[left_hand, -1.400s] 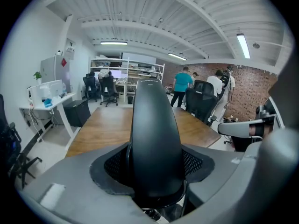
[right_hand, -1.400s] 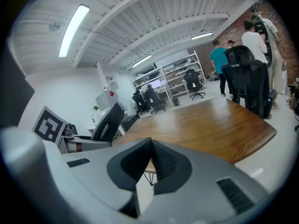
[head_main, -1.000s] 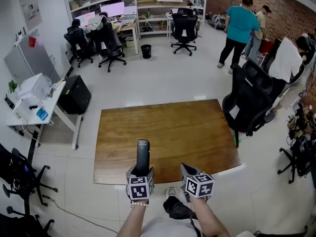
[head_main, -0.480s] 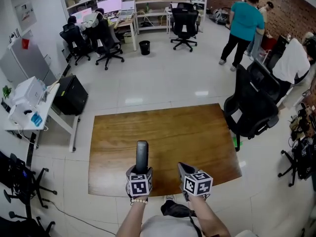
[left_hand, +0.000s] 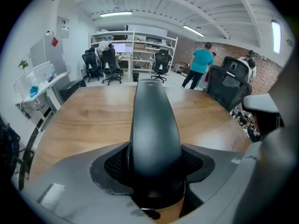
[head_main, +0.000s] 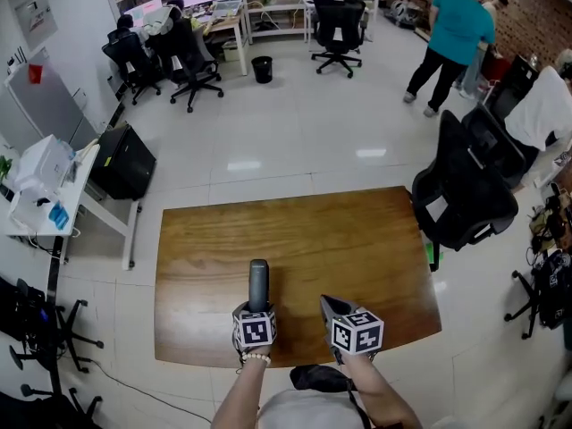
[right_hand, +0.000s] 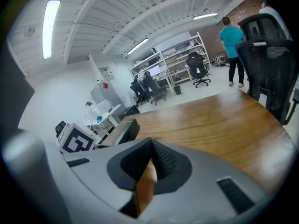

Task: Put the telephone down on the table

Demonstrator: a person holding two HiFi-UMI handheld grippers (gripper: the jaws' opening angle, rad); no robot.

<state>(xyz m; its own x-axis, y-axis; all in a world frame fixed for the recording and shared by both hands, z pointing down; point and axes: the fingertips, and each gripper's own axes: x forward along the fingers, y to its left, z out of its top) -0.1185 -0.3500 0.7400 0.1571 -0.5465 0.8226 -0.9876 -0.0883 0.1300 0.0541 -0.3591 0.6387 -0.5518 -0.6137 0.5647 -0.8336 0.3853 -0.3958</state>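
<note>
A black telephone handset (head_main: 258, 284) stands up out of my left gripper (head_main: 256, 310), which is shut on its lower end. In the left gripper view the telephone (left_hand: 154, 120) fills the middle, clamped between the two dark pads (left_hand: 115, 161), and points out over the wooden table (left_hand: 79, 120). It hangs above the table's (head_main: 357, 239) near part, slightly left of centre. My right gripper (head_main: 330, 305) hovers beside it to the right, over the near edge. Its jaws (right_hand: 150, 146) are shut with nothing between them. The telephone (right_hand: 125, 130) also shows at the left of the right gripper view.
A black office chair (head_main: 469, 186) stands at the table's right side. A white desk (head_main: 54, 195) and a black box (head_main: 123, 161) are to the left. More chairs (head_main: 183, 56) and people (head_main: 456, 34) are far back. A dark bag (head_main: 317, 378) lies by my feet.
Both grippers have sunk and moved forward over the table's near edge. The left one still grips the telephone, now closer to the tabletop.
</note>
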